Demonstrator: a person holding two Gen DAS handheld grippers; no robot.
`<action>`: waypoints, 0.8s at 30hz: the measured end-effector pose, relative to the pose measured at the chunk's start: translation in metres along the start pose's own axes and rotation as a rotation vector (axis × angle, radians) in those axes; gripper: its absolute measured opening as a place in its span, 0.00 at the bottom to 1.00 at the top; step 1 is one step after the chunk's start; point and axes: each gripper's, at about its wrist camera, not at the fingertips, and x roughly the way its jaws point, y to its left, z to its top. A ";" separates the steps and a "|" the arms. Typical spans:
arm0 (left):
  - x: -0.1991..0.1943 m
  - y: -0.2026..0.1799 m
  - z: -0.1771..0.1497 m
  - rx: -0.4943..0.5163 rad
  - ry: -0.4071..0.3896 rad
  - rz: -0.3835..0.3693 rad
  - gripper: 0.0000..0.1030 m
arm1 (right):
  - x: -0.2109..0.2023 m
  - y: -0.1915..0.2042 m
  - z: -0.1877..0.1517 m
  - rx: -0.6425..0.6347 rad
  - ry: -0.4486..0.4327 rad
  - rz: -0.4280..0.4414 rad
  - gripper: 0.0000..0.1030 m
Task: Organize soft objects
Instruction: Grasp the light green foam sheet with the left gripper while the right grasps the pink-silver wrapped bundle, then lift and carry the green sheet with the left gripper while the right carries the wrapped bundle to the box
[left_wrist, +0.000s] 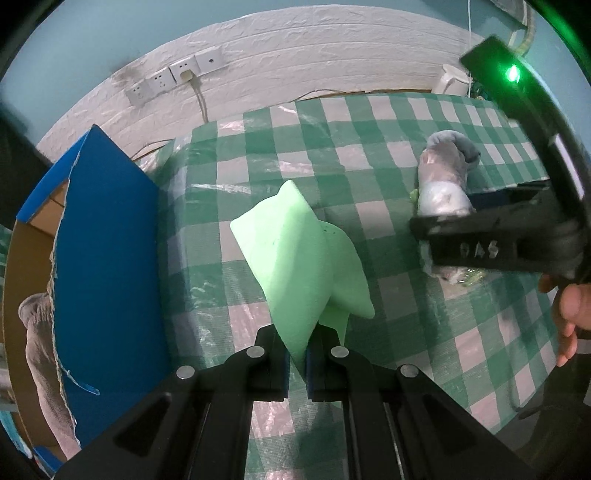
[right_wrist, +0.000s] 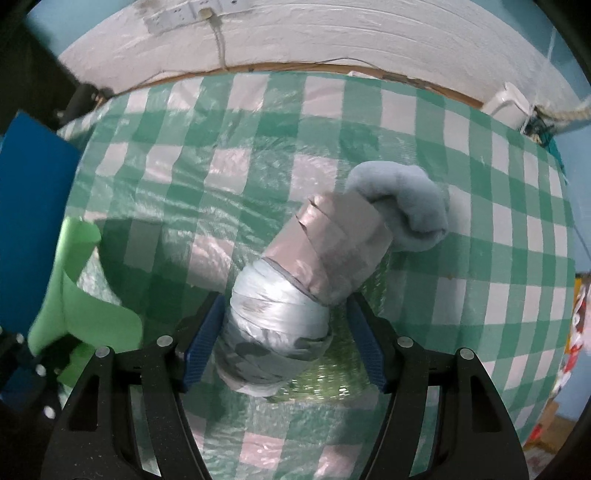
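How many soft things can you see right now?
3: green foam sheet in the left gripper, taped grey bundle between the right gripper's jaws, grey plush in the box; more may hide there.

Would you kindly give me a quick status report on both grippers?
Left gripper shut on green foam, lifted. Right gripper open, straddling taped bundle on the table. Blue box left, nothing in the way.

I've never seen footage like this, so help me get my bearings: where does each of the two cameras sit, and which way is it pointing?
Left wrist view: rides on the left gripper, looking steeply down its fingers at the green foam sheet it pinches, with the blue box alongside; the person's hand shows.
Right wrist view: rides on the right gripper, looking down at the taped grey bundle between its open fingers.
Shared: checked tablecloth, foam sheet, bundle, blue box, wall sockets.
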 end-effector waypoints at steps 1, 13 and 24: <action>-0.001 0.000 0.000 -0.001 -0.002 -0.001 0.06 | 0.002 0.002 -0.001 -0.010 0.007 0.000 0.53; -0.017 0.004 -0.001 -0.003 -0.043 -0.008 0.06 | -0.027 0.014 -0.017 -0.079 -0.056 0.018 0.43; -0.038 0.005 -0.007 0.009 -0.086 0.021 0.06 | -0.058 0.018 -0.027 -0.129 -0.099 0.033 0.43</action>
